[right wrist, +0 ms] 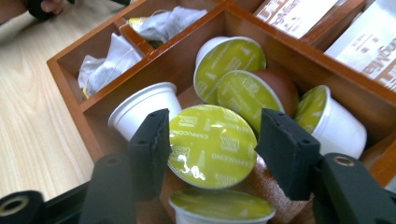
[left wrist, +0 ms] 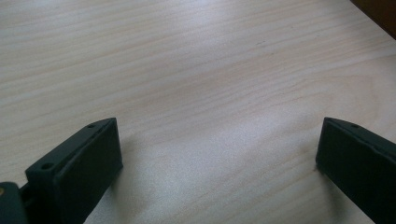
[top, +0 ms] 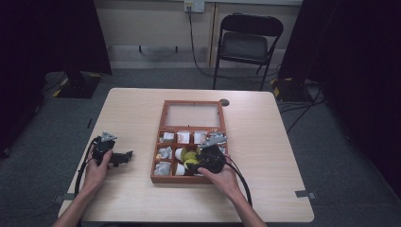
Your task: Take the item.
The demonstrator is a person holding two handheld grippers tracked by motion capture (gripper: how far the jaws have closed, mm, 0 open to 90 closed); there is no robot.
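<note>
On the light wooden desk, a brown wooden box with an open glass lid is sitting near the middle. The box is split into small square rooms. The rooms along its left side are holding crinkly white tea bags, and the rooms at its far side are holding flat white paper packets. A room near the front of the box is holding little white plastic coffee cups with shiny yellow-green foil tops.

The person's right hand is holding the black right gripper down in that room of cups. Its jaws are standing on both sides of one coffee cup with a yellow-green foil top. The left jaw is touching the foil rim, and a thin gap is showing at the right jaw, so I cannot tell if it is squeezing the cup. Another white cup is lying on its side just beside the left jaw.

Near the left edge of the desk, the person's left hand is holding the black left gripper low over bare wood. Its jaws are standing wide apart, holding nothing.
</note>
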